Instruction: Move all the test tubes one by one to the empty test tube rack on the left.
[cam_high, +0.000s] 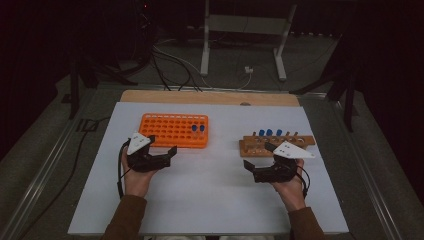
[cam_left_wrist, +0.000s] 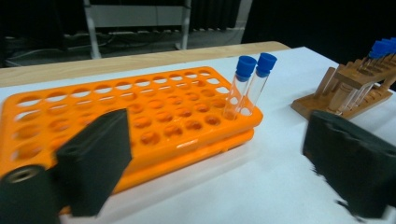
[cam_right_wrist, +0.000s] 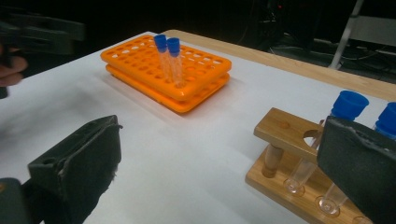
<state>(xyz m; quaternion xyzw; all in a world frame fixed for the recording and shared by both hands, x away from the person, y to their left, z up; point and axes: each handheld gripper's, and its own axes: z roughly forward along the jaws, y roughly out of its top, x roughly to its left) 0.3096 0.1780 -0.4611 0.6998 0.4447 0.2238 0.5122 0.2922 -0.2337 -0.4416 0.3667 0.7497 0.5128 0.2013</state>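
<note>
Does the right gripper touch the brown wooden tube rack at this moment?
Cannot tell. In the right gripper view the open right gripper has one jaw overlapping the brown wooden tube rack; the high view shows them close, with no plain gap.

Dark room, one lit table.
White table top (cam_high: 210, 200) on grey floor (cam_high: 45, 150); white metal stand (cam_high: 245, 30) and cables (cam_high: 170, 65) behind, backdrop black.

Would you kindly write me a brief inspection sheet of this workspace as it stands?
Surface: white table top, wooden strip at far edge.
Job's things: orange rack holding two blue-capped tubes; wooden rack holding three blue-capped tubes.
Clutter: nothing seen.
Grippers: left gripper open near orange rack; right gripper open near wooden rack; both empty.
Cables: floor cables beyond the table.
Surroundings: dark room, metal stand.
</note>
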